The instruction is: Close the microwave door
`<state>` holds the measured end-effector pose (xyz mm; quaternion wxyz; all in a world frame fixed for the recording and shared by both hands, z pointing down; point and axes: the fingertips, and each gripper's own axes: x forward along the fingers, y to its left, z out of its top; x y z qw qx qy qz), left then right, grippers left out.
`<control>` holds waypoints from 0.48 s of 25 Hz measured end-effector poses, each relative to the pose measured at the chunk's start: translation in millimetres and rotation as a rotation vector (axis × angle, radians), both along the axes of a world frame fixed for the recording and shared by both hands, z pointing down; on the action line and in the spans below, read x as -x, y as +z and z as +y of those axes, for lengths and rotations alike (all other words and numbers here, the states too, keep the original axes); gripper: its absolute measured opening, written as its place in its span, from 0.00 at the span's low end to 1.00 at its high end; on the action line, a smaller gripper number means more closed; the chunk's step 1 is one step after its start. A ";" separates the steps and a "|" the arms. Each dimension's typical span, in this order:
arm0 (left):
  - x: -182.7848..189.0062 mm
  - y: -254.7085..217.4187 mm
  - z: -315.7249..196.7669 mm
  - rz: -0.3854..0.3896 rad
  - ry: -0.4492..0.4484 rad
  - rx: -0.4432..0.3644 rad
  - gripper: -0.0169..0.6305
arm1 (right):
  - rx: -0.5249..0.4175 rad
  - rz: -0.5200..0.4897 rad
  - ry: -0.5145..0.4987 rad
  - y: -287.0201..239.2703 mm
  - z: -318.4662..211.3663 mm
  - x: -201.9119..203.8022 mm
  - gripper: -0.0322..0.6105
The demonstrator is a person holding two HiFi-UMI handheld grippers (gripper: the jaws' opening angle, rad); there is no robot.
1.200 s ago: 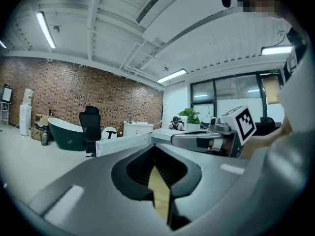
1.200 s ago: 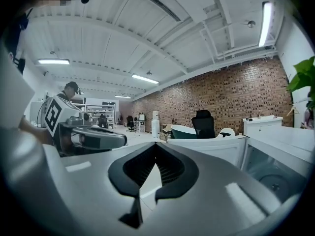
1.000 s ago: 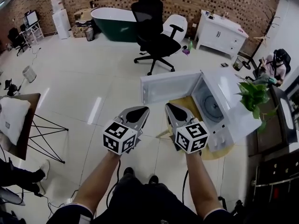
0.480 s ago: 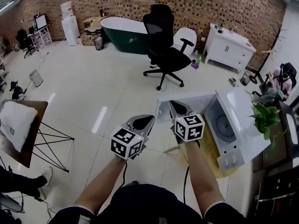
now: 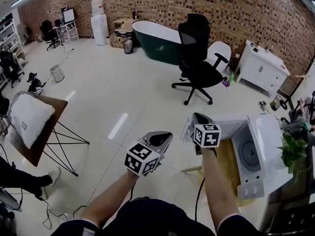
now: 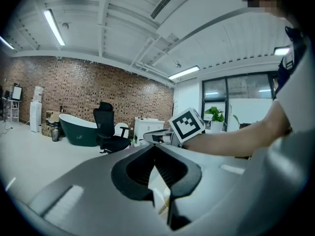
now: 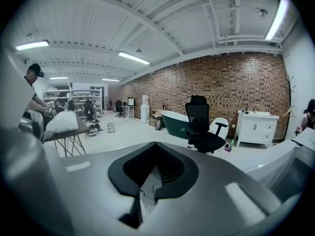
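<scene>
The left hand-held gripper [image 5: 165,136] hangs over bare floor, well apart from the microwave. Its own view [image 6: 154,147] shows the jaws pressed together with nothing between them. It seems to have no part in this job, and held low on the left it is clear of the door's swing.

To its right, the right hand-held gripper [image 5: 199,116] reaches farther out. Its jaws are likewise pressed together and empty [image 7: 155,144]. Shut jaws make a blunt tip, which suits pushing better than grasping. The tip sits at the left, free end of the door [image 5: 227,123], on its outer face or just beside it. Whether it actually touches cannot be told from the head view. That end lies farthest from the hinge, so a push there would turn the door most easily.

The door stands wide open, swung out to the left from the far corner of the microwave [image 5: 269,139], with the cavity and turntable exposed. The microwave rests on a round wooden tabletop [image 5: 224,157] at the right, with a plant [image 5: 294,149] just beyond it.

The closing looks barely begun. The door has to sweep near and right across the cavity, so the push should follow that arc until the latch catches.
</scene>
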<state>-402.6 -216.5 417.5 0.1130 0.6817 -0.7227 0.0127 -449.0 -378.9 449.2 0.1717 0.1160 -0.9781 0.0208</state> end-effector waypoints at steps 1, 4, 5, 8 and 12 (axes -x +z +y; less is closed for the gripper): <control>0.8 0.5 2.0 0.002 -0.002 0.003 0.04 | 0.002 0.001 0.003 2.3 0.8 -1.7 0.05; 2.1 2.8 3.8 0.008 0.001 0.003 0.05 | 0.011 -0.002 -0.001 5.7 6.7 -7.6 0.05; 2.7 2.2 1.5 0.008 0.005 -0.003 0.05 | 0.015 -0.005 -0.003 5.4 7.7 -9.1 0.05; 0.3 -1.5 -8.5 0.012 0.029 -0.021 0.04 | 0.014 -0.009 -0.004 3.0 11.2 -17.9 0.05; -9.9 -1.9 -18.6 0.021 0.074 -0.030 0.04 | 0.021 -0.004 -0.001 2.2 23.8 -39.4 0.05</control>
